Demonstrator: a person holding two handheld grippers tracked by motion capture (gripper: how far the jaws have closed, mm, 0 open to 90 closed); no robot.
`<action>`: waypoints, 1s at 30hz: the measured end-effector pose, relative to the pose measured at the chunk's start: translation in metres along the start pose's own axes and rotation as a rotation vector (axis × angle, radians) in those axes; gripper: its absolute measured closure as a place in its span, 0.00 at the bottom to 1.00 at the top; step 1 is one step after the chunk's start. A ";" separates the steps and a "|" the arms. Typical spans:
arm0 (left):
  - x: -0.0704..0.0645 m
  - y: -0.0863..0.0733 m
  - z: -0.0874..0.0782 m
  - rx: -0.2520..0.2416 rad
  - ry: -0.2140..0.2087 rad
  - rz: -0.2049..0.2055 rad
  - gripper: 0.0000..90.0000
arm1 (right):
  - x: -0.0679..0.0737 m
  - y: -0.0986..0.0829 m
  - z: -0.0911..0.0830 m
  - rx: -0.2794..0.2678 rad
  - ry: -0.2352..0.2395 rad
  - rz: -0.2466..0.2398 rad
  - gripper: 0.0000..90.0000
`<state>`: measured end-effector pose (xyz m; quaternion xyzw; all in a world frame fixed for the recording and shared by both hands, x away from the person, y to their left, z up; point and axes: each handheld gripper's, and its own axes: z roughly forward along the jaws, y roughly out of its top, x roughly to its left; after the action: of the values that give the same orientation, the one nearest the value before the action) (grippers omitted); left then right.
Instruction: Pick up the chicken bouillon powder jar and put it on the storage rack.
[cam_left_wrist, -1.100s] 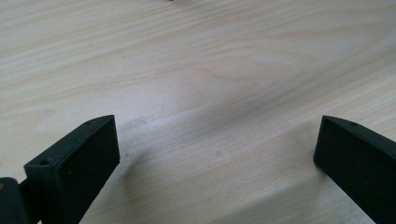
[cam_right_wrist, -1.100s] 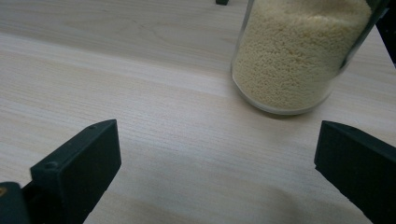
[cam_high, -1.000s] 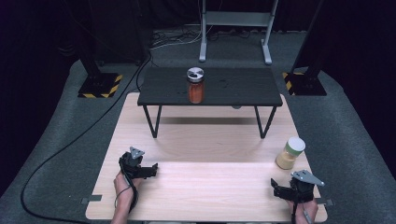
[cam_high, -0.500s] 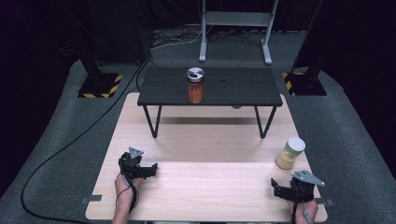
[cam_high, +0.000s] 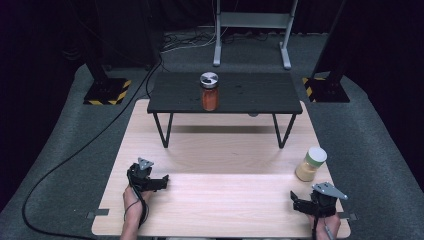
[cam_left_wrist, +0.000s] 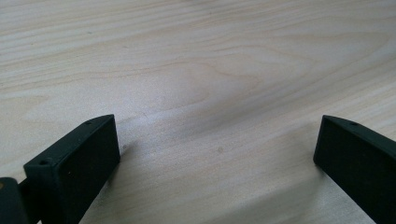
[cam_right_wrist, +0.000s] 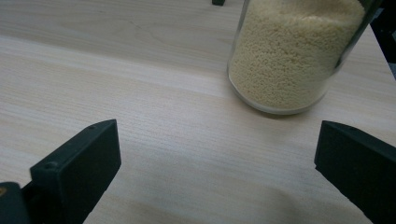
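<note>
My left gripper (cam_high: 150, 182) rests low over the near left of the light wooden table (cam_high: 225, 200), held by a hand. Its jaws stand wide open over bare wood (cam_left_wrist: 217, 140). My right gripper (cam_high: 312, 201) sits at the near right corner, also open, with nothing between its jaws (cam_right_wrist: 217, 144). Just ahead of it and slightly to its right stands a glass jar of pale yellow grains (cam_right_wrist: 294, 56) with a cream lid (cam_high: 310, 164). It is upright and clear of the jaws. A jar of orange contents (cam_high: 209, 92) with a silver lid stands on the small black table (cam_high: 260, 95) farther off.
The black table stands on thin legs over the far part of the wooden table. A black cable (cam_high: 75, 155) runs across the grey floor at left. Stands with yellow-black striped bases (cam_high: 107, 90) flank the far side. A metal frame (cam_high: 250, 30) is behind.
</note>
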<state>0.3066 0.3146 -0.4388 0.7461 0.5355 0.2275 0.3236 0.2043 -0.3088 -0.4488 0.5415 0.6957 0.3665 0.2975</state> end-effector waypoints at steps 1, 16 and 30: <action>0.000 0.000 0.000 0.001 0.000 0.001 0.00 | 0.000 0.000 0.000 0.001 0.000 -0.001 0.00; -0.001 0.000 0.000 -0.001 0.003 -0.003 0.00 | 0.004 0.000 -0.003 -0.004 -0.020 -0.007 0.00; -0.001 0.000 0.000 0.000 0.003 -0.003 0.00 | -0.009 0.033 -0.008 -0.059 -0.038 -0.047 0.00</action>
<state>0.3062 0.3139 -0.4389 0.7449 0.5371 0.2284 0.3232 0.2173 -0.3142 -0.4169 0.5228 0.6914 0.3692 0.3350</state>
